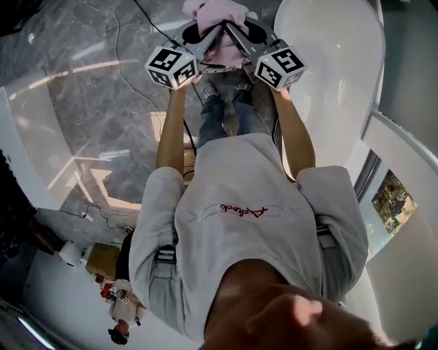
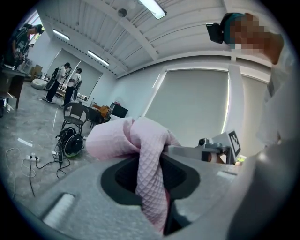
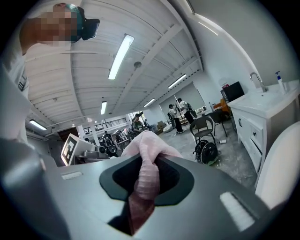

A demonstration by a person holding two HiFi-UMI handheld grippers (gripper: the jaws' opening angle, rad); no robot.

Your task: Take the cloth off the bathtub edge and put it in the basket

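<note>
– Both tools are shut on what?
– A pink cloth is pinched by each. One fold is clamped in the left tool and another in the right tool, with the jaws held slightly apart only by the fabric's thickness.
– Where is the cloth placed?
– It is held bunched between the two tool tips, which are angled in toward each other in front of the person, above the marble floor. The bathtub lies on the right tool's side. The cloth appears to be clear of its rim, though that edge is poorly shown in the head view.
– Is a long axis given?
– None can be read. The cloth is gathered into a lump, equally near both hands.
– And the basket?
– It is not shown in any view, so the direction of the carry cannot be judged.
</note>
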